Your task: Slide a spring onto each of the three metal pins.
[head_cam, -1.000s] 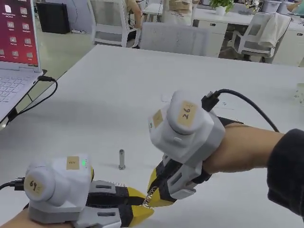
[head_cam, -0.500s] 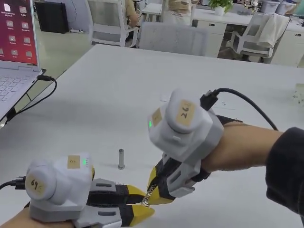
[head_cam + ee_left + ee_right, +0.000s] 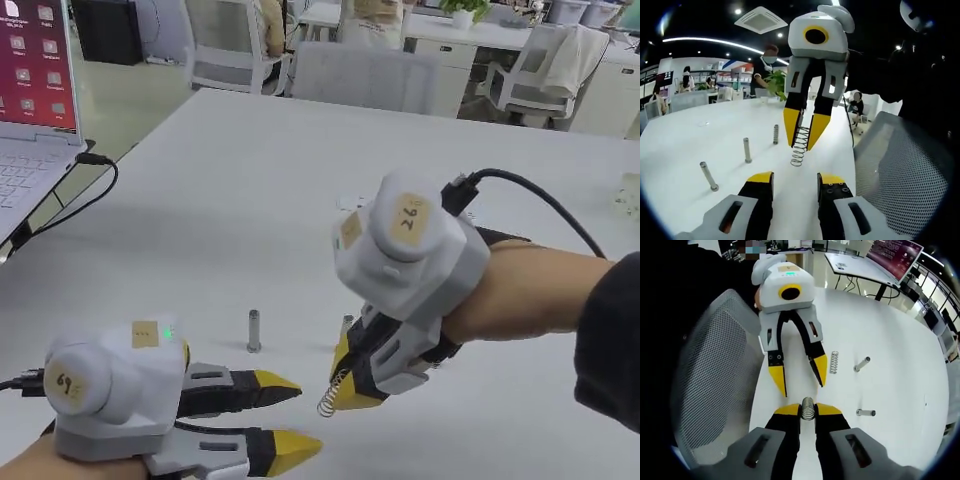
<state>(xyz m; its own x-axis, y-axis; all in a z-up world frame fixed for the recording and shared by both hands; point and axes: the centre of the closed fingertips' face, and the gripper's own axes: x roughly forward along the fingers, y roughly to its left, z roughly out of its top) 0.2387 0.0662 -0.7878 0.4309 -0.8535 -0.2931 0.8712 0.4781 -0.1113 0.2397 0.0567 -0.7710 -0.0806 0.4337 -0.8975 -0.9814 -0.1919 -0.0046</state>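
My right gripper [image 3: 352,392] is shut on a small coil spring [image 3: 330,395], which hangs tilted just above the white table [image 3: 230,200]. In the right gripper view the spring [image 3: 808,408] sits end-on between the yellow tips. My left gripper [image 3: 295,415] stands open at the bottom left, a short way from the spring, with nothing between its jaws. One upright metal pin [image 3: 254,332] stands beyond it, and a second pin [image 3: 347,324] peeks out behind the right gripper. The left gripper view shows three pins in a row [image 3: 747,150]; the farthest [image 3: 775,134] looks ribbed.
A loose spring [image 3: 834,361] lies on the table beside the left gripper. An open laptop [image 3: 30,110] and its black cable [image 3: 75,205] sit at the far left. A mesh chair back [image 3: 900,170] stands by the near table edge. Chairs and desks stand beyond the table.
My left gripper has opened and drawn away from the spring. My right gripper has moved a little right and away from it, keeping the spring.
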